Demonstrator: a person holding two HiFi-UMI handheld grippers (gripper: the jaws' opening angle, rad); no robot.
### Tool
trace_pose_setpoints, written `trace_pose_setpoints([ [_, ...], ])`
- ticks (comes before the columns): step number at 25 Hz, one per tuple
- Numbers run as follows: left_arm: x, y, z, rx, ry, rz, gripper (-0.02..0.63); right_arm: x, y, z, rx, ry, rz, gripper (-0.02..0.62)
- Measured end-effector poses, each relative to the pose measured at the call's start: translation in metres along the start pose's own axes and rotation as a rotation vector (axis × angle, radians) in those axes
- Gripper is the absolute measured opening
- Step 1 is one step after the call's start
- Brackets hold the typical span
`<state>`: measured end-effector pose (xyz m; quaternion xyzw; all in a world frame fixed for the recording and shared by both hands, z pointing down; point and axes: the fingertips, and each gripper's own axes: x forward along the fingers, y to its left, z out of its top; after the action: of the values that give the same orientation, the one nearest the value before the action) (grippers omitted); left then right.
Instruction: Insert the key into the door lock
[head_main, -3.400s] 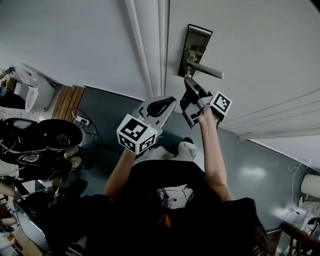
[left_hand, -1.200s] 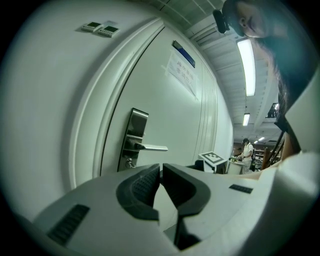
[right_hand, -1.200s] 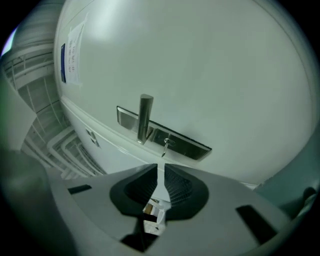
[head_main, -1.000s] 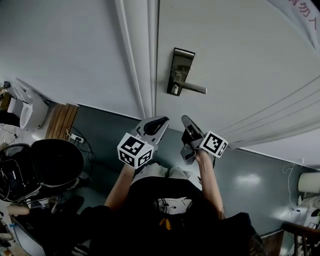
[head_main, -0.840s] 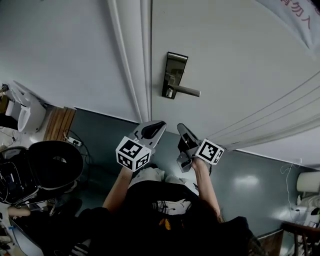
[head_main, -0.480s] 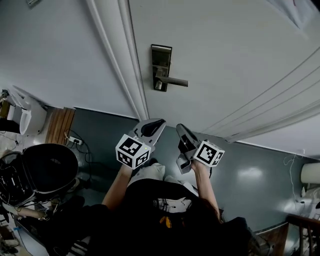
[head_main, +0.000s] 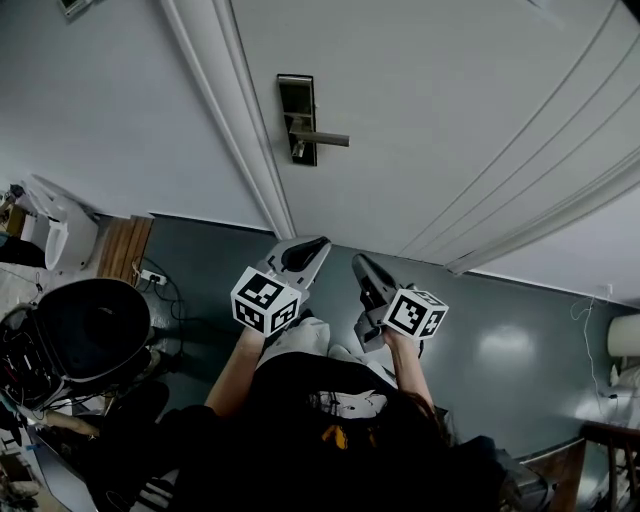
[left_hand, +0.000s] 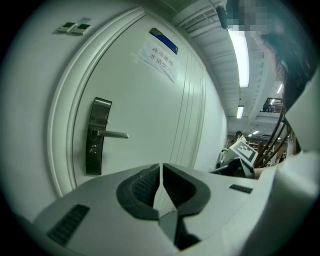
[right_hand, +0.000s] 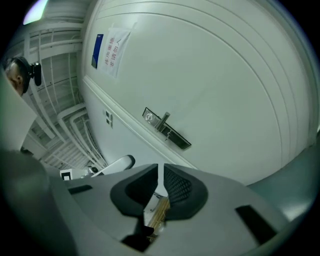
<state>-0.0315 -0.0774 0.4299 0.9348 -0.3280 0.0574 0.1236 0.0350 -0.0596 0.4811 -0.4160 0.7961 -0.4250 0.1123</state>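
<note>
Both closed, right gripper (right_hand: 159, 184) pinching key (right_hand: 157, 211)

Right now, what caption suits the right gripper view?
Right gripper, jaws shut on a brass key, faces the white door's lock plate and lever handle.

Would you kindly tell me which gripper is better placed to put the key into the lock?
The right gripper: a brass-coloured key sits between its jaws, while the left gripper is shut on nothing.

left tool (head_main: 318, 243): jaws together | right tool (head_main: 358, 262): jaws clamping key (right_hand: 159, 209) | held side by side
</note>
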Motion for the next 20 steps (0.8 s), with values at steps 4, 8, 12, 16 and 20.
trace_pose_setpoints([
  [4, -0.013, -0.025, -0.010, -0.006, 0.009, 0.011, 0.023, -0.024, 0.008, -0.010, -0.042, -0.001, -0.003, 0.025],
  [8, -0.024, -0.052, -0.019, -0.013, 0.014, 0.010, 0.023, -0.046, 0.017, -0.017, -0.066, -0.009, -0.002, 0.025],
  [12, -0.029, -0.067, -0.027, -0.014, 0.021, 0.010, 0.023, -0.058, 0.021, -0.024, -0.095, -0.005, -0.003, 0.023],
  [16, -0.034, -0.079, -0.030, -0.009, 0.017, 0.007, 0.023, -0.070, 0.024, -0.031, -0.139, -0.001, -0.006, 0.020],
  [20, -0.036, -0.084, -0.031, -0.007, 0.008, 0.010, 0.023, -0.077, 0.026, -0.033, -0.165, 0.000, -0.009, 0.020],
])
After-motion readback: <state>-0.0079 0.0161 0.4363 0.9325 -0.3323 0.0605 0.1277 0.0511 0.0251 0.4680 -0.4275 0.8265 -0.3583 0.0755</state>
